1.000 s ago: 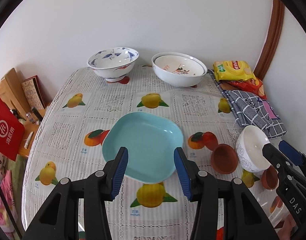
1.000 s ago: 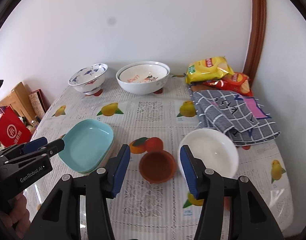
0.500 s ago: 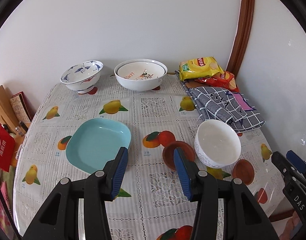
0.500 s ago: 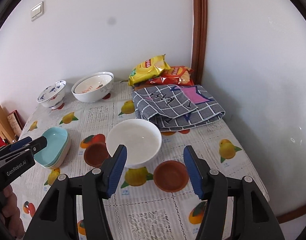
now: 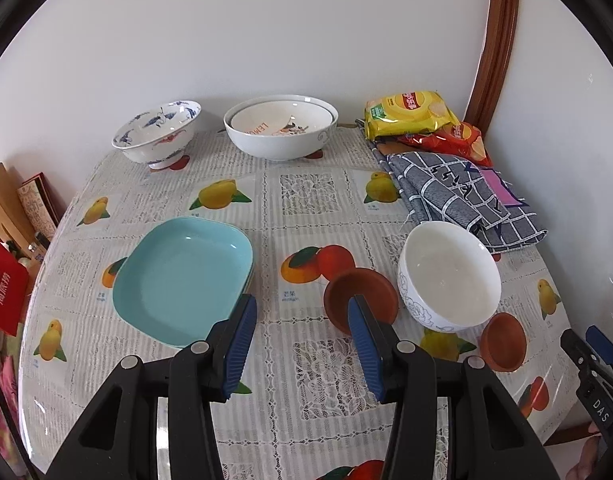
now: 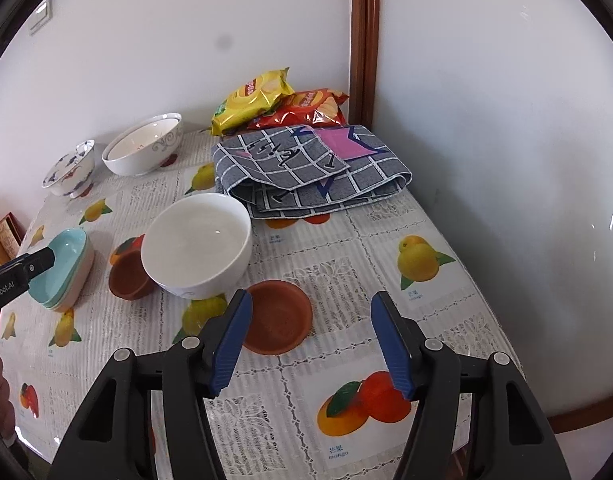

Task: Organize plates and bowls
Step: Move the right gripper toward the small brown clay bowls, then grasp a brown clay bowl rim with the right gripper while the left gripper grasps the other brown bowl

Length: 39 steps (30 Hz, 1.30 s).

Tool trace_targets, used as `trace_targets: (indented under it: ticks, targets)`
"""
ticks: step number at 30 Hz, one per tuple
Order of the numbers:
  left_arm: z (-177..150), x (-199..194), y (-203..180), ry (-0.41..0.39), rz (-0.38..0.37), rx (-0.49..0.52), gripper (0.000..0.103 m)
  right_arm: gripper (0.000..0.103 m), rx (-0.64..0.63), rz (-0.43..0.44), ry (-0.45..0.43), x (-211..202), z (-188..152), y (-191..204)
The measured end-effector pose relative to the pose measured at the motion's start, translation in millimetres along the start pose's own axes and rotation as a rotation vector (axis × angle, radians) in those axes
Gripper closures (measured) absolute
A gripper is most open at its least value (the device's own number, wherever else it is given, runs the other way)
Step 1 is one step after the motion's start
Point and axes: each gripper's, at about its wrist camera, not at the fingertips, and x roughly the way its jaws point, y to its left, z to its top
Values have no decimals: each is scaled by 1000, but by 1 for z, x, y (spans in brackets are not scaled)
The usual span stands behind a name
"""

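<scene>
- The left gripper hovers over the table, jaws spread with nothing between them; since a second ago its view has slid from the teal plates toward a brown saucer.
- The right gripper has just been opening its jaws, nothing gripped; a second brown saucer lies just beyond its left pad.
- Only the right view shows the teal plates as a stack, and "enRobot.AI" on the other gripper.
- Only the left view shows "DAS" lettering and "LEMON" inside the nested white bowls.
- The white bowl sits between the saucers; the checked cloth and chip bags lie farther back.
</scene>
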Motion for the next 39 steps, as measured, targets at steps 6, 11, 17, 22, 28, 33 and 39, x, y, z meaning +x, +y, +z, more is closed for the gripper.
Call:
trace_targets:
  ticks: [6, 11, 17, 22, 28, 33, 39]
  targets:
    - [-2, 29, -7, 67, -17, -5, 58, 42, 37, 32, 69, 30, -8, -14]
    - [-2, 52, -9, 109, -24, -19, 58, 42, 57, 52, 117, 57, -9, -21]
    - [-1, 79, -11, 159, -14, -36, 57, 42, 97, 80, 172, 86, -13, -24]
    - [-1, 97, -18, 184, -7, -32, 57, 46, 94, 104, 179, 98, -13, -22]
    - [-1, 113, -23, 202, 0, -27, 57, 64, 53, 113, 203, 114, -13, -14]
    - [0, 122, -24, 217, -10, -28, 58, 67, 49, 110, 186, 115, -11, -12]
    - [0, 126, -23, 219, -15, -29, 60, 73, 29, 108, 173, 117, -7, -6]
